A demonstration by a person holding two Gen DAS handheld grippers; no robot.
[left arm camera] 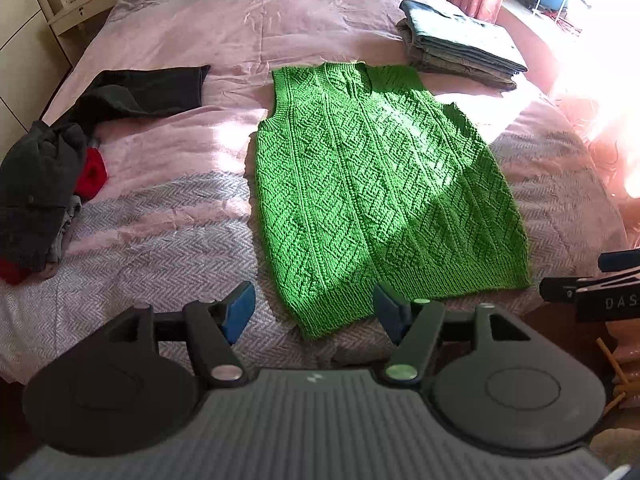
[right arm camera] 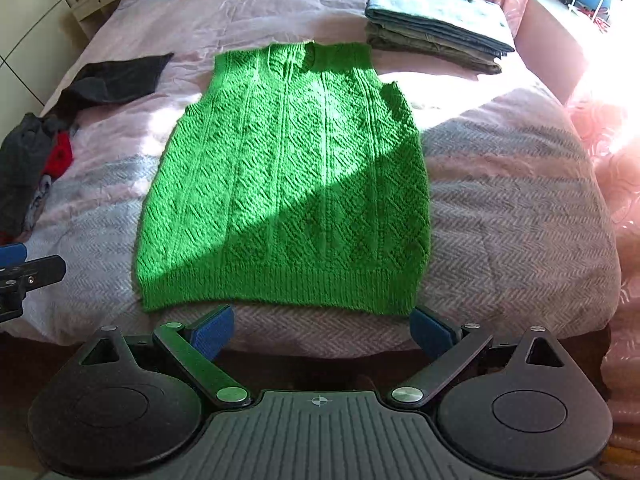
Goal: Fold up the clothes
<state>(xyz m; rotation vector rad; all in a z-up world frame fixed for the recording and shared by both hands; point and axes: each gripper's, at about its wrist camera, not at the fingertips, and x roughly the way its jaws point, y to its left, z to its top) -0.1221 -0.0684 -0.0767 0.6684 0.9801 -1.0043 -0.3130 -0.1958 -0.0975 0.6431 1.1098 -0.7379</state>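
A bed with a pink and grey cover fills the space ahead of both tongs. On it a green knitted vest lies spread flat, neck end far and ribbed hem near. The hem lies just ahead of the right tongs, whose blue pads stand wide apart on either side of empty cover and touch nothing. The left tongs are likewise spread apart, and in their view the vest's near left corner lies between the two pads, with no grip on it. Beyond the vest, far and to the right, sits a stack of folded clothes. To the far left of both tongs lies a heap of dark clothes with a red piece in it, and past that a flat black garment.
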